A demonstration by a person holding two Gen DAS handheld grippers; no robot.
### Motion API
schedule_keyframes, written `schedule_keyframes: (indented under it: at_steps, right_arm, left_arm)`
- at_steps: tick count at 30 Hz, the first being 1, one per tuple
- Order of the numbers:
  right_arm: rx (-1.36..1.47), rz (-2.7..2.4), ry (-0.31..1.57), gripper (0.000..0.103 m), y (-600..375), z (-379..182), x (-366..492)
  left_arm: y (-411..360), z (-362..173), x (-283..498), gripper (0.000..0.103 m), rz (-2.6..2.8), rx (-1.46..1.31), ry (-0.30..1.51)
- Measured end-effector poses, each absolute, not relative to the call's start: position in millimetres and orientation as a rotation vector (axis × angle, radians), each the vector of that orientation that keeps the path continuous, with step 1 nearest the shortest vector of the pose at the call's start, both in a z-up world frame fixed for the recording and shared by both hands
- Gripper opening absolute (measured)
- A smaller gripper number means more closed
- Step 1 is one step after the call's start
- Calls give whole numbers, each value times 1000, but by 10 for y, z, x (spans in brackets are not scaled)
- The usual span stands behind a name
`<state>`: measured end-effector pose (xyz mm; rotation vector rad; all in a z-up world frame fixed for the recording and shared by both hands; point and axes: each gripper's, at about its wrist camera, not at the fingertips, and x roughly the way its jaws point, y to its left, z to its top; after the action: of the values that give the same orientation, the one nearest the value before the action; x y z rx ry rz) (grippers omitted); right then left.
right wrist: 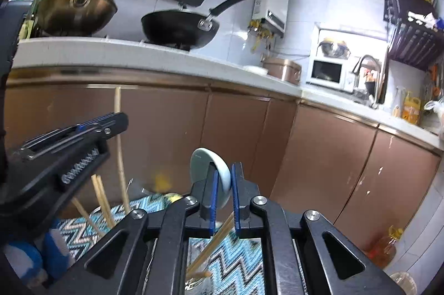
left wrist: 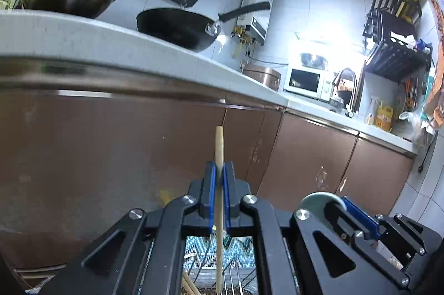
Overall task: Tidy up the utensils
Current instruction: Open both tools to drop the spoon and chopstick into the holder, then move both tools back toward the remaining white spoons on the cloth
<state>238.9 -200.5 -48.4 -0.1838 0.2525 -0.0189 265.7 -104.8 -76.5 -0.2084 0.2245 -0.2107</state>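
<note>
In my left wrist view, my left gripper [left wrist: 219, 184] has its jaws drawn in narrow, the blue pads clamped on a single pale wooden chopstick [left wrist: 219, 153] that stands nearly upright between them, its tip rising above the pads against the brown cabinet doors [left wrist: 111, 156]. Its lower end runs down behind my linkage and is lost over a zigzag-patterned mat [left wrist: 219, 247], where more chopsticks and some thin metal rods show only in part. At the lower right my right gripper [left wrist: 358, 217] comes in from the side, a rounded grey edge just showing behind its blue pad. In my right wrist view, my right gripper [right wrist: 224, 185] has its jaws nearly closed on a pale blue-grey ceramic spoon [right wrist: 208, 164], bowl end up and tilted left; the handle is hidden behind the pads. Below, several chopsticks [right wrist: 213, 247] lean in a clear container [right wrist: 194, 284] whose rim is cut off by my frame. At the left my left gripper [right wrist: 111, 123] is seen side-on and blurred, the long chopstick [right wrist: 119, 150] crossing it. The container stands on the mat [right wrist: 236, 261], below the countertop edge [right wrist: 166, 59].
</note>
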Motion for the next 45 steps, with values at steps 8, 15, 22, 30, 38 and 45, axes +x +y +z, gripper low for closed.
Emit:
schedule_keyframes:
  at_steps: [8,15,22,30,38,45]
  right_arm:
    - [-145,5,281,23,-2047,-562,2254]
    - [-117,9,252,26,-2113,-278,1916]
    - [-124,47,251,26,-2149,-54,1357]
    - [-104,76,292,30,-2125,10,635]
    - [-91,60,328,31,-2140,-30,50]
    - [-39,50,349,31,-2212,-88,-260]
  left_arm:
    - [-969,-774,2519,39,-220,-194,251]
    - [-633,-486,2114,46,-194,-175,249]
    - [-168,-229,1473,48,-204,-95,315]
    - [257,-115,778,48,-250,-42,326]
    - [504,-125,358,48,-230,6,358]
    - [578,-168,89,54,-234,16,407]
